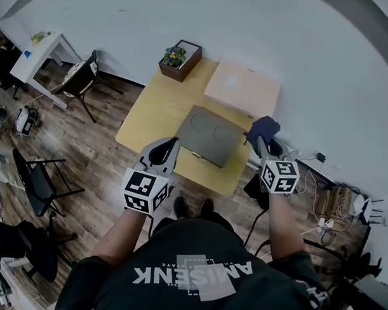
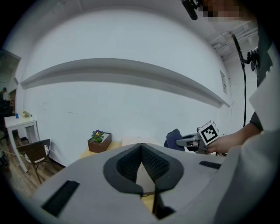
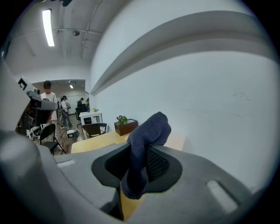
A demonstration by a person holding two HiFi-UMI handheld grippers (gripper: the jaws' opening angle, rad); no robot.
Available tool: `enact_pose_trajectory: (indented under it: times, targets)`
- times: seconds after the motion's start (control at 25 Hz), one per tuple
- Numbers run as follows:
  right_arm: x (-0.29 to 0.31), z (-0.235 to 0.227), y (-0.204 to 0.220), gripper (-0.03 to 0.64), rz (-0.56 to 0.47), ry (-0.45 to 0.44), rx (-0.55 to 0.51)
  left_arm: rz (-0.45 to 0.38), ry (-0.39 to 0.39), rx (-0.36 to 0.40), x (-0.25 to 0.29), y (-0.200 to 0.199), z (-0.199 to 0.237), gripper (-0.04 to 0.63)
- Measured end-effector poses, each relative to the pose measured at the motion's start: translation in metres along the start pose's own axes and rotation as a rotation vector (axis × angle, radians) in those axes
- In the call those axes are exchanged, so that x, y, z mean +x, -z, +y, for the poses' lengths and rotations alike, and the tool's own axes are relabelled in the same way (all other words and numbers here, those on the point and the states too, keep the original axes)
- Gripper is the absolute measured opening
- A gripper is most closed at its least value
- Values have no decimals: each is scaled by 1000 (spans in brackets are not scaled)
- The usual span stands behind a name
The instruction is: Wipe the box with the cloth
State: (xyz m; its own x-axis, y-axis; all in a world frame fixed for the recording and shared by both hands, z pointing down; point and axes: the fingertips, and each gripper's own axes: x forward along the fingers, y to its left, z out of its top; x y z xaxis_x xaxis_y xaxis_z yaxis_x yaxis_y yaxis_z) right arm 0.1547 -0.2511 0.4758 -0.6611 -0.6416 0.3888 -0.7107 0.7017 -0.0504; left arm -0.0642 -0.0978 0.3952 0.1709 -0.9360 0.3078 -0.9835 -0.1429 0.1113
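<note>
A flat grey box [image 1: 206,135] with two faint circles on its lid lies on the yellow table [image 1: 155,111], near the table's front edge. My left gripper [image 1: 174,143] hovers at the box's near left corner, its jaws closed tip to tip with nothing between them [image 2: 141,146]. To the right of the box, my right gripper [image 1: 261,140] is shut on a dark blue cloth [image 1: 263,126], held off the box's right edge. The cloth [image 3: 146,131] bunches above the jaws and hangs down between them. The left gripper view also catches the cloth [image 2: 173,138].
A pale pink flat box [image 1: 242,89] lies at the table's far right. A brown planter [image 1: 180,59] with flowers sits at the far corner. Black chairs [image 1: 39,182] and a white table [image 1: 41,51] stand to the left. Cables and a power strip [image 1: 326,219] lie on the floor to the right.
</note>
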Motion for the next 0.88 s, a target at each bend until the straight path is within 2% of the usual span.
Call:
enact_pose_trajectory:
  times: [0.32,0.64,0.88]
  targets:
    - [69,-28,72,81,140,-67,-14,59,-92,-76,11,26,-6,2]
    - [108,-38,131,81,259,-70,6,125,-150,-82,12,47,-7,2]
    - [122,-25,153,81,302,-92,8,143,-170,-86,2,53,-4,2]
